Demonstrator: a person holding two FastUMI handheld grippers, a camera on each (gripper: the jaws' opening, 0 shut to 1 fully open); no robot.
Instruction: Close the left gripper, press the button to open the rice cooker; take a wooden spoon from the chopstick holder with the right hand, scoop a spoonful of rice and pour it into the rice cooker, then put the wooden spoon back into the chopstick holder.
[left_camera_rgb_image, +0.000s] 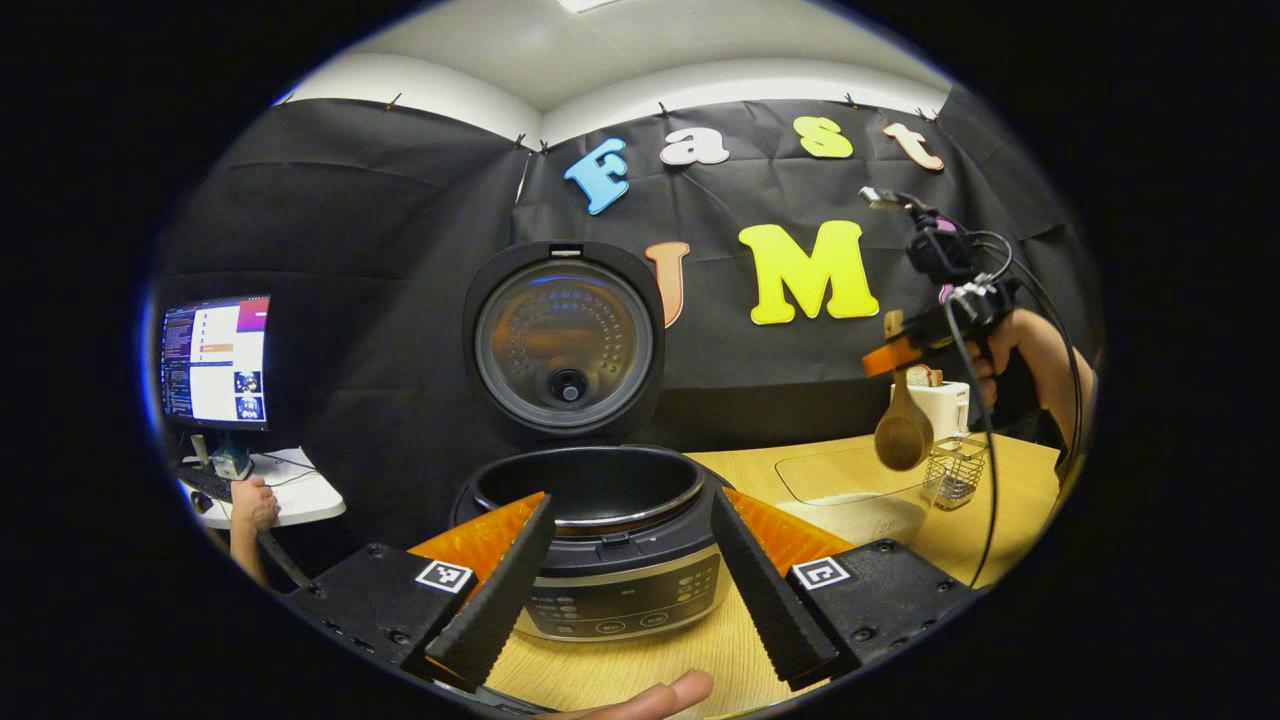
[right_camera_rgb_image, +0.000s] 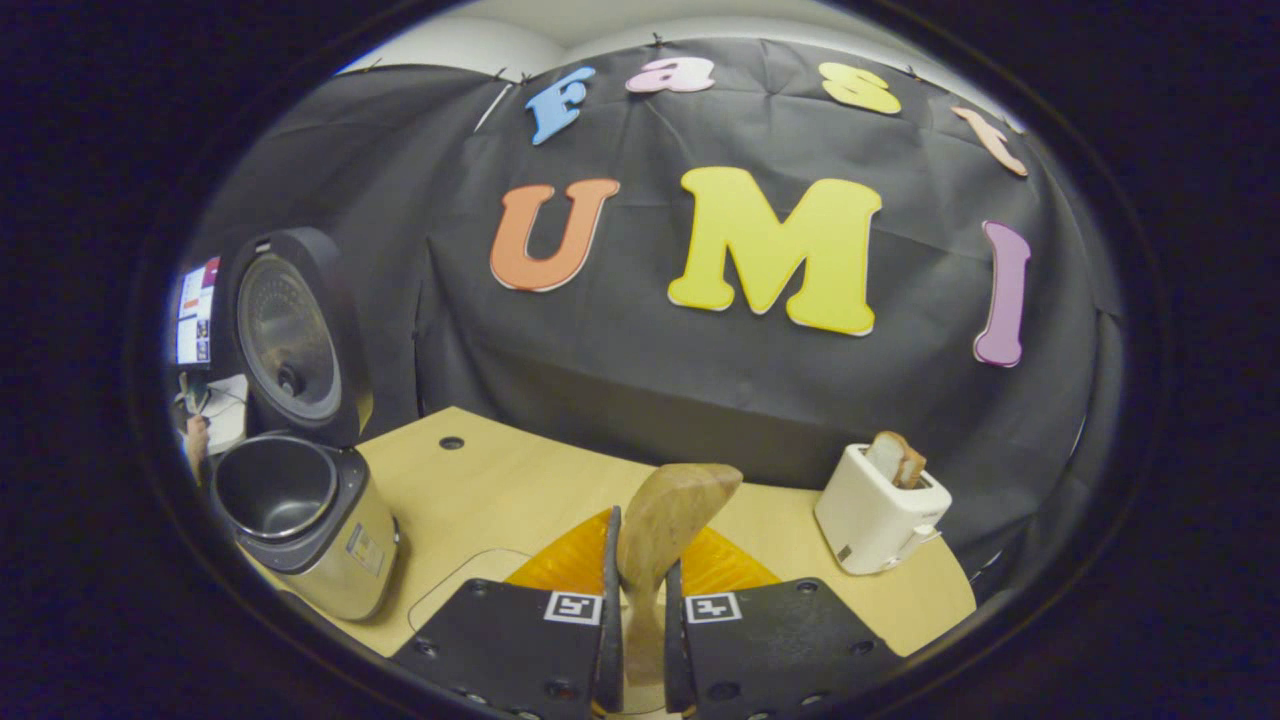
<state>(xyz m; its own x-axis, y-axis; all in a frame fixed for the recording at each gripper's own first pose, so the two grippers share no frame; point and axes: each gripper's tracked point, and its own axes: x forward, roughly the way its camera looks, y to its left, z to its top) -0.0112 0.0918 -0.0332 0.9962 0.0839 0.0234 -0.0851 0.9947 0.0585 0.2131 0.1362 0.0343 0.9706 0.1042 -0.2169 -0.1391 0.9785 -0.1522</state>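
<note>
The rice cooker (left_camera_rgb_image: 620, 590) stands right in front of my left gripper (left_camera_rgb_image: 632, 498), lid (left_camera_rgb_image: 565, 340) upright and the dark inner pot (left_camera_rgb_image: 590, 480) bare. That gripper's fingers are spread wide, holding nothing. At the right, a hand holds my right gripper (left_camera_rgb_image: 900, 348) in the air, shut on a wooden spoon (left_camera_rgb_image: 903, 430) whose bowl hangs down just above the wire chopstick holder (left_camera_rgb_image: 955, 470). In the right gripper view the spoon (right_camera_rgb_image: 672, 515) is clamped by its handle in my right gripper (right_camera_rgb_image: 640, 560), and the open cooker (right_camera_rgb_image: 300, 520) stands far left.
A clear rice container (left_camera_rgb_image: 850, 495) lies on the wooden table (left_camera_rgb_image: 1000, 500) between cooker and holder. A white toaster (right_camera_rgb_image: 880, 510) with a bread slice (right_camera_rgb_image: 897, 457) stands at the back right. A monitor (left_camera_rgb_image: 215, 360) and a person's hand (left_camera_rgb_image: 250, 502) are far left.
</note>
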